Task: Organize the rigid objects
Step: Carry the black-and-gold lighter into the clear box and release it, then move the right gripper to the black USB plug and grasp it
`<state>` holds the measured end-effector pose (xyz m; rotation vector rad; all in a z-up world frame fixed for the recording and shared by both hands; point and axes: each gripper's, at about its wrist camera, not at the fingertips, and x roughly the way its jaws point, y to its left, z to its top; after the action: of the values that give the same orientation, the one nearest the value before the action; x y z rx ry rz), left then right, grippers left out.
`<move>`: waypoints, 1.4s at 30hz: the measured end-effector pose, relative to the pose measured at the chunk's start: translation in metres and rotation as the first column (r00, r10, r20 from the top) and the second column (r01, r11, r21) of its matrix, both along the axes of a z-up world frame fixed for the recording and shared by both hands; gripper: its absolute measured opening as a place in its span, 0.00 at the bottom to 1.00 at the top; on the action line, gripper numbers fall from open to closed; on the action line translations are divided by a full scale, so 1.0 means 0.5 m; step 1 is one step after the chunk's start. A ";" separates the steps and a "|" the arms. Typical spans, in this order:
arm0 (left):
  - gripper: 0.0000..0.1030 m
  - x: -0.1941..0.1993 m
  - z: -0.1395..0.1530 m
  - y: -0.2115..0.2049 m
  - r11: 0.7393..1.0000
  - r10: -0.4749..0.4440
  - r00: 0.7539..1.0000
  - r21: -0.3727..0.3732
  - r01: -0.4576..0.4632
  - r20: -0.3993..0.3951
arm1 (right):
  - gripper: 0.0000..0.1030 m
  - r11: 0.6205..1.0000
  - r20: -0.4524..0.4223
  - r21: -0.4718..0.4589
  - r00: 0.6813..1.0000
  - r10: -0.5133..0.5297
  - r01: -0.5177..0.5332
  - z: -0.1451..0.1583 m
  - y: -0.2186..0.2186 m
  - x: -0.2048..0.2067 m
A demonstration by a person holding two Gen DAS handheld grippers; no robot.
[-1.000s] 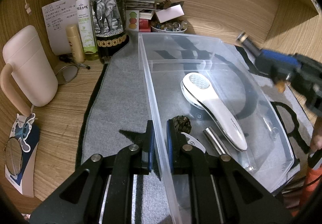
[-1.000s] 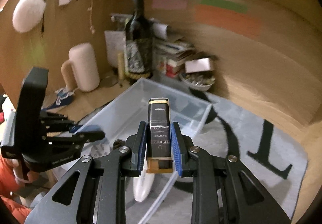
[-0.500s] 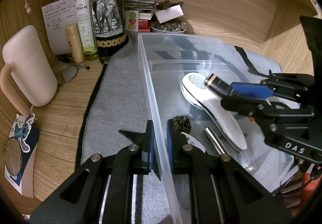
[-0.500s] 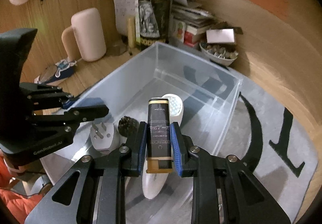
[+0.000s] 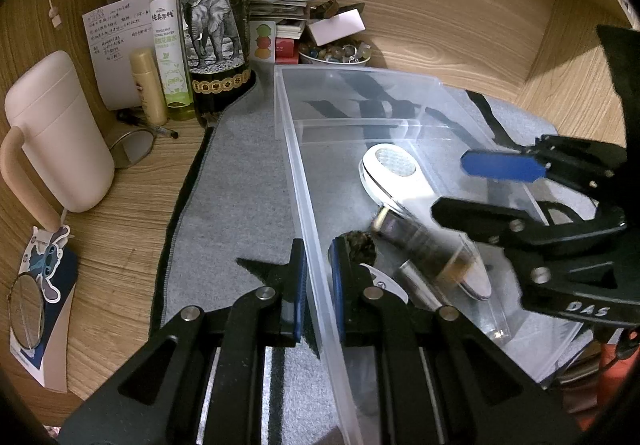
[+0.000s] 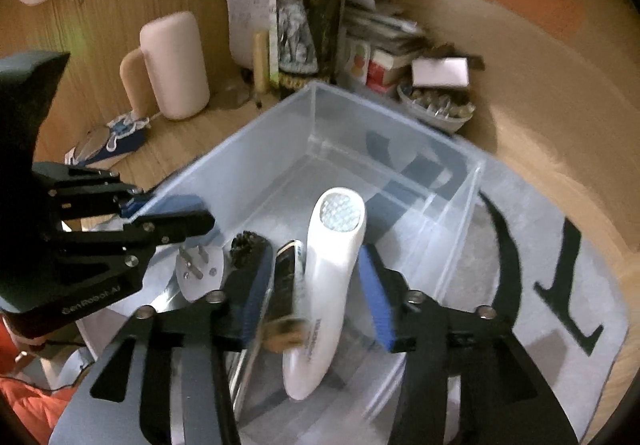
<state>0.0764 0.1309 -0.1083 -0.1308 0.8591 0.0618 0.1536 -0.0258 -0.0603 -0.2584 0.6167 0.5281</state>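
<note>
A clear plastic bin (image 5: 296,173) (image 6: 260,157) stands on a grey mat. My left gripper (image 5: 318,269) is shut on its near left wall. My right gripper (image 6: 312,285) is open above the bin, also seen in the left wrist view (image 5: 472,189). A small dark bottle with a gold cap (image 5: 424,245) (image 6: 284,285), blurred, lies free in the bin beside a white handheld device (image 5: 394,169) (image 6: 328,265). A pine cone (image 5: 358,247) (image 6: 246,245), a white plug (image 6: 198,271) and a metal bar (image 5: 416,281) also lie in the bin.
A wine bottle with an elephant label (image 5: 214,25), a green spray bottle (image 5: 170,37), a pink jug (image 5: 56,133), a bowl of small items (image 5: 336,53) and stacked papers crowd the wooden desk behind and left of the bin. A round mirror (image 5: 26,309) lies at the left.
My right gripper has opened and let go of the small dark bottle, which has dropped into the bin beside the white device. My left gripper still holds the bin wall.
</note>
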 end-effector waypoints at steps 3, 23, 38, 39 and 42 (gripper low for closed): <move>0.11 0.002 0.001 -0.004 1.000 0.000 1.000 0.002 0.000 0.000 | 0.46 1.000 0.023 0.014 1.000 -0.006 0.006 0.014 -0.008 -0.009; 0.11 0.003 0.001 -0.005 1.000 0.000 1.000 0.001 0.000 0.000 | 0.57 0.966 0.135 0.104 0.959 -0.248 0.235 0.064 -0.178 -0.053; 0.11 0.004 0.001 -0.005 1.000 0.001 1.000 0.002 -0.001 -0.001 | 0.57 0.914 -0.054 0.104 0.920 -0.388 0.392 -0.063 -0.303 -0.072; 0.11 0.004 0.001 -0.006 1.000 0.000 1.000 0.002 0.000 -0.001 | 0.57 0.914 -0.069 0.104 0.920 -0.386 0.391 -0.075 -0.303 -0.073; 0.11 0.004 0.001 -0.005 1.000 -0.001 1.000 0.004 0.001 -0.001 | 0.57 0.915 -0.100 0.089 0.917 -0.386 0.395 -0.107 -0.299 -0.076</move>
<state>0.0782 0.1283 -0.1078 -0.1266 0.8599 0.0628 0.1158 -0.1754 -0.1140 -0.0078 0.6953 0.1832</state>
